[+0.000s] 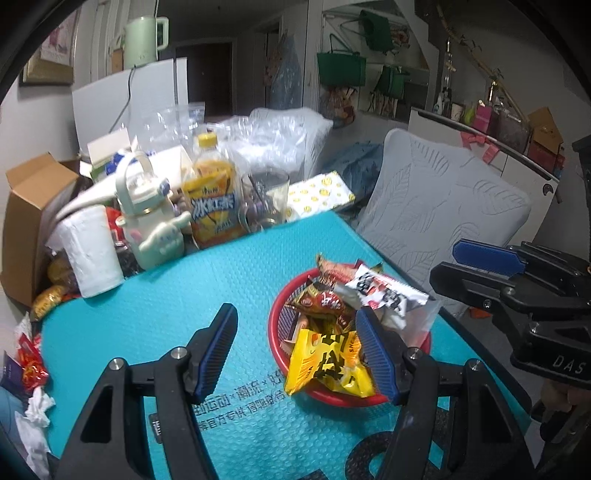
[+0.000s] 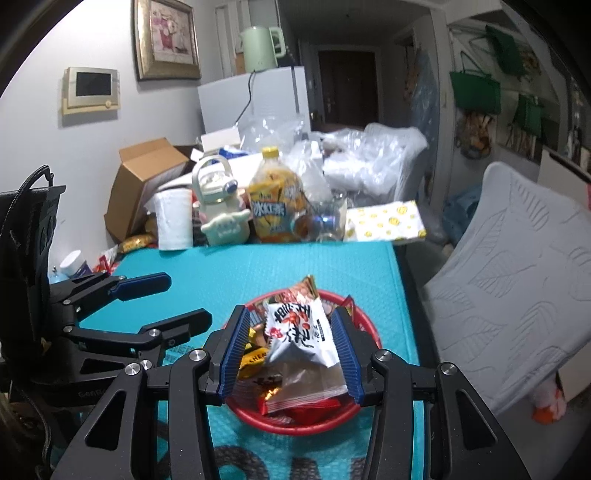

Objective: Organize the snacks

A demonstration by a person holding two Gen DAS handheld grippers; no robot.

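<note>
White snack pack point(image 2: 300, 334) btwn right fingers point(image 2: 232, 350), atop red basket point(image 2: 295, 421)

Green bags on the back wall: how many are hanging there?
3: one upper green bag, one lower left, one lower right. More may be hidden beyond the frame.

A table under a teal bubble mat point(image 2: 280, 266) carries a red basket point(image 2: 295, 421) at its centre, with a paper roll point(image 2: 173, 218), cream jug point(image 2: 218, 206) and iced-tea bottle point(image 2: 273, 195) crowded at twelve o'clock
</note>
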